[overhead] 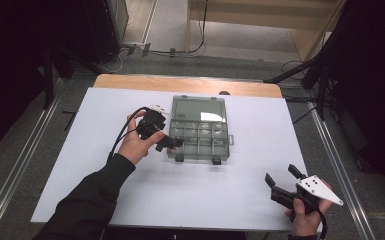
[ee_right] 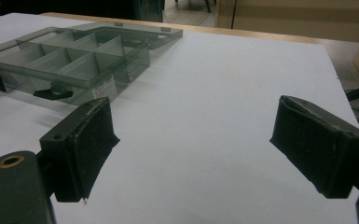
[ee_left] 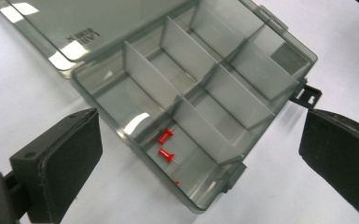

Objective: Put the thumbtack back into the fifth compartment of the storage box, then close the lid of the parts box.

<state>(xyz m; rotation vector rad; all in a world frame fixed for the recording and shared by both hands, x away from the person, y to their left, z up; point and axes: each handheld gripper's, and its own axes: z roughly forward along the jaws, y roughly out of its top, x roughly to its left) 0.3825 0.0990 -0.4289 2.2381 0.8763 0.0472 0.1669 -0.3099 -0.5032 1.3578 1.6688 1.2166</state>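
A clear grey compartment box (overhead: 198,132) lies with its lid open on the white sheet, near the middle of the table. My left gripper (overhead: 172,142) hangs over the box's near left corner, jaws wide open with nothing held. In the left gripper view, two red push pins (ee_left: 165,136) lie in the corner compartment of the box (ee_left: 224,88), below the gap of my left gripper (ee_left: 200,140). My right gripper (overhead: 280,175) hovers open and empty over bare sheet at the front right. In the right gripper view the box (ee_right: 70,60) sits far off to the left of my right gripper (ee_right: 200,140).
A white sheet (overhead: 205,195) covers the wooden table (overhead: 180,83), whose far edge shows beyond the box. The box's black latches (overhead: 216,161) stick out toward me. Dark stands and cables flank the table on the floor.
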